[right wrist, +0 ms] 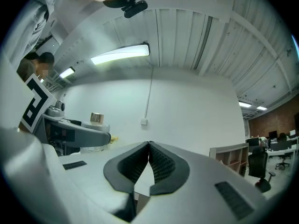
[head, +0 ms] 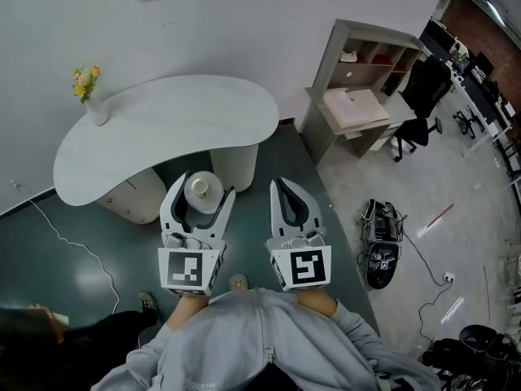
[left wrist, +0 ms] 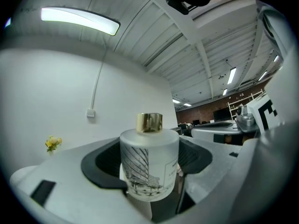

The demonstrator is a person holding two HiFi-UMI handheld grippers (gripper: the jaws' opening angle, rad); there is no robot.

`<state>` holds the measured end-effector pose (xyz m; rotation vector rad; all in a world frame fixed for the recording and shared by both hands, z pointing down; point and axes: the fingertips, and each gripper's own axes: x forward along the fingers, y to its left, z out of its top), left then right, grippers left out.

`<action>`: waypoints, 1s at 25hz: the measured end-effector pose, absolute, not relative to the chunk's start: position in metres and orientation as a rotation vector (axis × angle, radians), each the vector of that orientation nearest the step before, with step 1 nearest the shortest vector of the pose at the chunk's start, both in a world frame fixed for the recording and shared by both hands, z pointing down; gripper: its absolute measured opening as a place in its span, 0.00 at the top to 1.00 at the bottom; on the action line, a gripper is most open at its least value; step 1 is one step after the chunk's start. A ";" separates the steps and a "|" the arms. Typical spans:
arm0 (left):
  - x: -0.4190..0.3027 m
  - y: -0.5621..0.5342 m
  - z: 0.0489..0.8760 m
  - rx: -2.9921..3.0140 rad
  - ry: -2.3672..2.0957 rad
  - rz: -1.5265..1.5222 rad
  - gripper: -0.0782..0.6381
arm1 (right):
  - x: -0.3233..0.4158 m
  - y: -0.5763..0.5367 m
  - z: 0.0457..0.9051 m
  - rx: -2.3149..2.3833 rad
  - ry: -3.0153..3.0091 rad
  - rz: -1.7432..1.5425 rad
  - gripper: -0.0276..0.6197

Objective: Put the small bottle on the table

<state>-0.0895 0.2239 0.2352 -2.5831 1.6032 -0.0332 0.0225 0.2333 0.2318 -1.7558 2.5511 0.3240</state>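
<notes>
Head view is showing that I am gripping the small bottle (head: 203, 192) upright between the wide-spread jaws of my left tool (head: 204, 188), the white worktop (head: 163, 129) lying just beyond it, while my right tool (head: 282, 187) is hanging closed and empty alongside.

1. I count two grippers: the left gripper (head: 203, 184) and the right gripper (head: 278, 187).
2. One small bottle (left wrist: 149, 164), with one gold cap (left wrist: 149, 122).
3. One white table (head: 163, 129).
4. One vase (head: 96, 114) of yellow flowers.
5. One grey shelf unit (head: 366, 63).
6. One black bag (head: 381, 247) on my floor view.
</notes>
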 end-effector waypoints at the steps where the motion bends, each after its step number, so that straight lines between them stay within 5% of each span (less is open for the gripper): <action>1: -0.092 0.219 0.236 -2.585 1.606 -0.037 0.42 | 0.021 0.229 0.233 -1.761 2.550 0.322 0.92; 25: -0.083 0.105 0.253 -2.637 1.588 -0.015 0.42 | 0.024 0.112 0.249 -1.761 2.561 0.285 0.92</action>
